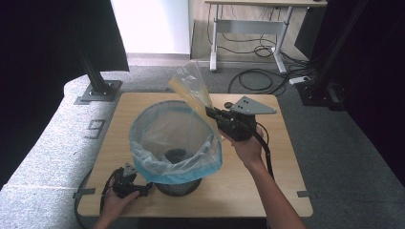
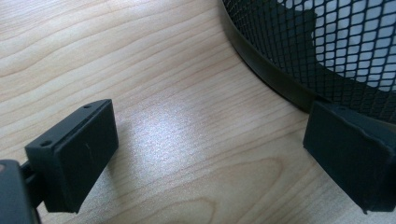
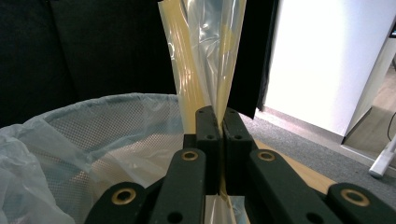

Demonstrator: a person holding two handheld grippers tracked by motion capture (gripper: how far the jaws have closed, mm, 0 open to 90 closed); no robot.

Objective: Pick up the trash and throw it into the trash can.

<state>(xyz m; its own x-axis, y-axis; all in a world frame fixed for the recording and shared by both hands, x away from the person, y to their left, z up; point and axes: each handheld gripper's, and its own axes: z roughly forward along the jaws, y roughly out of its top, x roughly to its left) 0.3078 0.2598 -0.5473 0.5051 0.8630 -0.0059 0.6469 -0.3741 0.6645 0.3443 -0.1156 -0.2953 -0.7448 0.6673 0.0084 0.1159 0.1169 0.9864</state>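
In the high view, the right gripper (image 1: 210, 112) holds a clear plastic bag with a yellowish strip (image 1: 192, 87) above the far right rim of a mesh wastebasket (image 1: 177, 186), which stands on the wooden counter (image 1: 282, 157) and is lined with a pale blue liner (image 1: 176, 164). The bag stands up and back from the jaws, apart from the liner. The left gripper (image 1: 145, 189) rests low on the counter just beside the basket's foot.

In the left gripper view, the left gripper (image 2: 210, 154) has its jaws spread wide with only bare counter (image 2: 140, 60) between them; the right-hand pad sits at, perhaps touching, the base band of the mesh wastebasket (image 2: 327, 51).

In the right gripper view, the right gripper (image 3: 220, 122) has its jaws pressed together on the bottom edge of the plastic bag (image 3: 205, 51), which fans upward above the liner (image 3: 70, 135).

The bag looks feather-light, limp and slippery, likely to crumple or slide rather than break. A pinch on the thicker yellowish strip should hold better than one on the bare film.
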